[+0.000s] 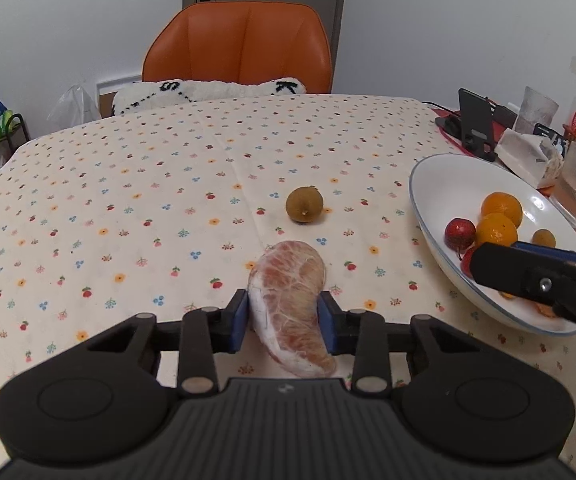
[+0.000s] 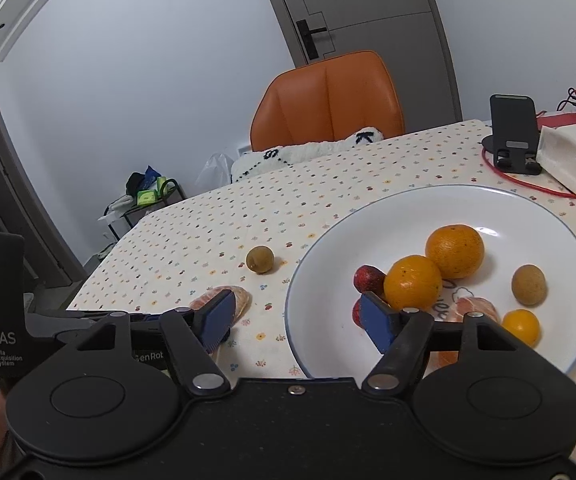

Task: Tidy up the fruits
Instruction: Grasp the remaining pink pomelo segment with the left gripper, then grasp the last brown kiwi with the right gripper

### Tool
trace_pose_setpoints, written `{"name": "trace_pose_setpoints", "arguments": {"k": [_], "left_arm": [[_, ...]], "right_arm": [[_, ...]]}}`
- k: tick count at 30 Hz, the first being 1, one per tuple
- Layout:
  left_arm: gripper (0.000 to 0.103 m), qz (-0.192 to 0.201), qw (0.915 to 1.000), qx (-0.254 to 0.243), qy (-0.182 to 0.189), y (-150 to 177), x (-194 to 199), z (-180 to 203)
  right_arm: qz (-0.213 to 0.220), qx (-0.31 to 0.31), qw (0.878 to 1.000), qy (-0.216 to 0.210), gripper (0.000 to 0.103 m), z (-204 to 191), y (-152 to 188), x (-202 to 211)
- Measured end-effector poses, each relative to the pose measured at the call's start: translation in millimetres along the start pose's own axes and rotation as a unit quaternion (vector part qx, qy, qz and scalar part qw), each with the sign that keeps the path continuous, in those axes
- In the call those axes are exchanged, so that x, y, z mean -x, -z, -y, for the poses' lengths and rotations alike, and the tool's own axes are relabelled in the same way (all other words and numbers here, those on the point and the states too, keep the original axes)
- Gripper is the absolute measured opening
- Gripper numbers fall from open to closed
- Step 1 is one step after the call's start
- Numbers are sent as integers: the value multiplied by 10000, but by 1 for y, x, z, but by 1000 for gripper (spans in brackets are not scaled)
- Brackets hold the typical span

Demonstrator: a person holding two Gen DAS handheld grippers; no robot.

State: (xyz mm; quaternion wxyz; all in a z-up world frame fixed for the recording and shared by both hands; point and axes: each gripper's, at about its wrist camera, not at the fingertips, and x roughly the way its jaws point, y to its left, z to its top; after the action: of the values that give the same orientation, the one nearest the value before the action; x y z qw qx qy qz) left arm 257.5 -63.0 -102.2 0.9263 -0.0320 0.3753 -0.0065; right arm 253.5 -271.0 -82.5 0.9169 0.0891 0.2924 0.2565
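Cream cotton tablecloth point(image 1: 128, 200) dotted with tiny fruit and flower prints covers the whole table, with an orange leather chair point(image 1: 240, 46) pushed in at the far side and a fluffy white cushion with black letters point(image 1: 208, 92) on its seat. Pale walls, a grey door behind the chair, a little wire rack of clutter off in the left corner.

The left gripper point(image 1: 284, 322) has its blue pads pressed against both sides of a peeled pink pomelo segment point(image 1: 288, 304), low over the cloth; can't tell if it's resting or lifted. A small brown longan point(image 1: 304, 204) sits alone just beyond it.

The right gripper point(image 2: 295, 322) hangs with its jaws spread wide and empty over the near edge of the white shallow plate with a thin blue rim point(image 2: 407, 208). The plate holds two oranges, a second longan, a small yellow-orange fruit, red ones and another peeled segment, the last two half hidden behind the gripper finger. The black phone stand point(image 2: 513, 136) and paper bag on the right are cut off at the frame edge.
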Motion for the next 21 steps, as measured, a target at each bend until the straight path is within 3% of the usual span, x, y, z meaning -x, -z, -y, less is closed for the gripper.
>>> {"name": "trace_pose_setpoints", "arguments": {"k": [21], "left_arm": [[34,380,9977,509,-224,-15,28,-48]], "right_arm": [[-80,382,9991,-146,64,-34,-17,-36]]}}
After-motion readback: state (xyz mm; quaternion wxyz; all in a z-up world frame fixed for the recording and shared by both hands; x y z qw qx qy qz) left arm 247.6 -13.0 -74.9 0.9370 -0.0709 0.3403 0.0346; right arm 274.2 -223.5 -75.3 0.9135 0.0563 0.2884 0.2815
